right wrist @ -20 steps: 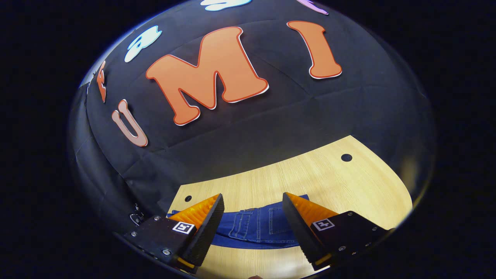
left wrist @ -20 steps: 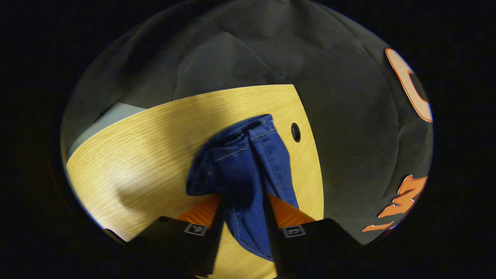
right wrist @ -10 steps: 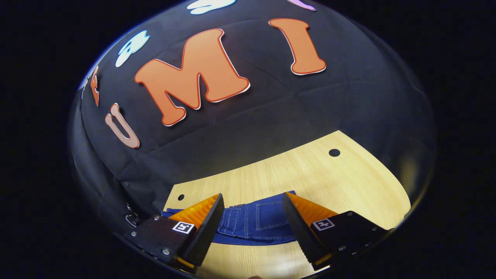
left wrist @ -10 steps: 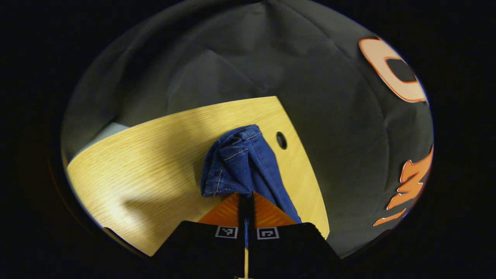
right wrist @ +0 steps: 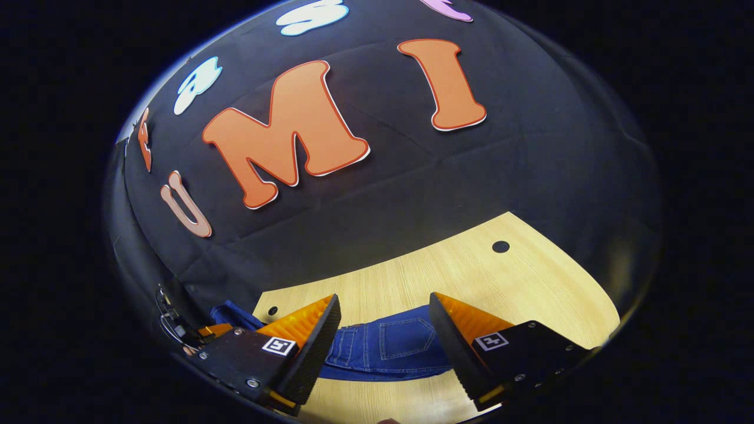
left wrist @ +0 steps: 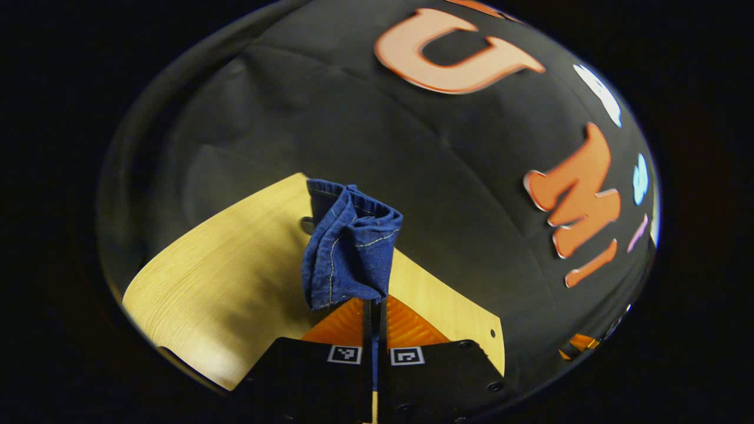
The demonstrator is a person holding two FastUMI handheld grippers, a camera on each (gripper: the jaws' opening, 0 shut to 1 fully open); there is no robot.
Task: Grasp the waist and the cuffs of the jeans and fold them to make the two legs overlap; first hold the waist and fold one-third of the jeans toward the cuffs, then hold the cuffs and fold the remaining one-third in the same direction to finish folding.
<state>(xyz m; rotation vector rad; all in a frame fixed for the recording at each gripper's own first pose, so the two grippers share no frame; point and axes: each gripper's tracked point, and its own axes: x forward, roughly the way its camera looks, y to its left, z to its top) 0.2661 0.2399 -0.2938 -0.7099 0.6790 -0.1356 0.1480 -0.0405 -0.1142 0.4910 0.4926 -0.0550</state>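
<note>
The blue jeans' cuff end (left wrist: 351,250) is bunched and lifted off the wooden table (left wrist: 224,288), with my left gripper (left wrist: 374,303) shut on it from below. In the right gripper view the seat of the jeans (right wrist: 389,347), with its back pocket showing, lies flat on the table (right wrist: 471,277). My right gripper (right wrist: 384,299) hovers open above it, one finger on each side, touching nothing. At the far left of that view a blue fold (right wrist: 231,315) rises by the table's corner next to the other gripper (right wrist: 200,333).
The table has small round holes (right wrist: 500,246) (right wrist: 272,310) near its back edge. The black cloth wall stands close behind the table. Bare wood lies to the right of the jeans and in front of them.
My left gripper closed on the cuff end, then lifted it and swung round towards the wall. My right gripper stayed open over the seat, shifting only slightly.
</note>
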